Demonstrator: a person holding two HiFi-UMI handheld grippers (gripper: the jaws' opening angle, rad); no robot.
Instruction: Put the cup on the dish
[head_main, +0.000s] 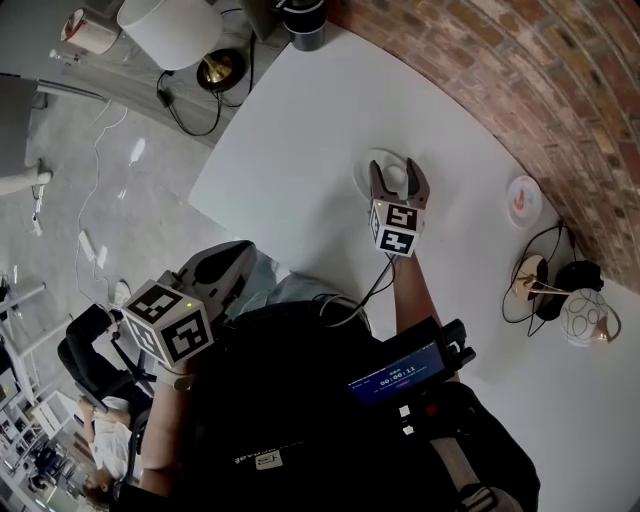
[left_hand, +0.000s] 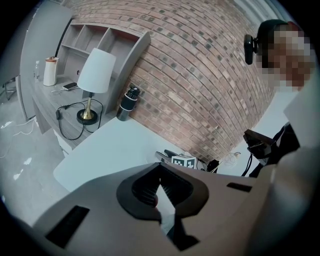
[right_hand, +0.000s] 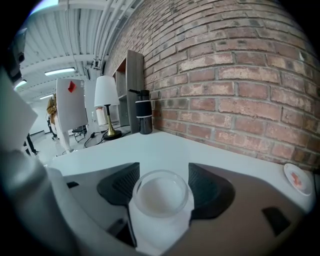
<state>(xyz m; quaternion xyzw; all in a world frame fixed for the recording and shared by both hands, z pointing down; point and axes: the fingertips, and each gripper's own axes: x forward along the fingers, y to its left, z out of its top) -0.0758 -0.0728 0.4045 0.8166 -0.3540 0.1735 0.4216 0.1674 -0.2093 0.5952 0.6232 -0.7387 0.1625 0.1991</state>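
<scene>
- White frosted cup (head_main: 396, 179) at upper centre of the head view, over the round white dish (head_main: 372, 167) on the white table (head_main: 300, 130), between the right hand-held gripper's (head_main: 398, 186) jaws. The left hand-held gripper (head_main: 225, 262) hangs lower left, beyond the table edge.
- Left gripper view: jaws clenched together on nothing.
- Right gripper view: jaws grasp the cup (right_hand: 161, 197) at lower centre.

The chest-mounted screen (head_main: 397, 375) shows digits, seemingly 00:00:11; nothing else reads.

Office-like space: brick wall (right_hand: 240, 75), white table (head_main: 300, 130), lamp (left_hand: 96, 70), shelving (left_hand: 85, 40), ceiling strip lights (right_hand: 60, 71).
</scene>
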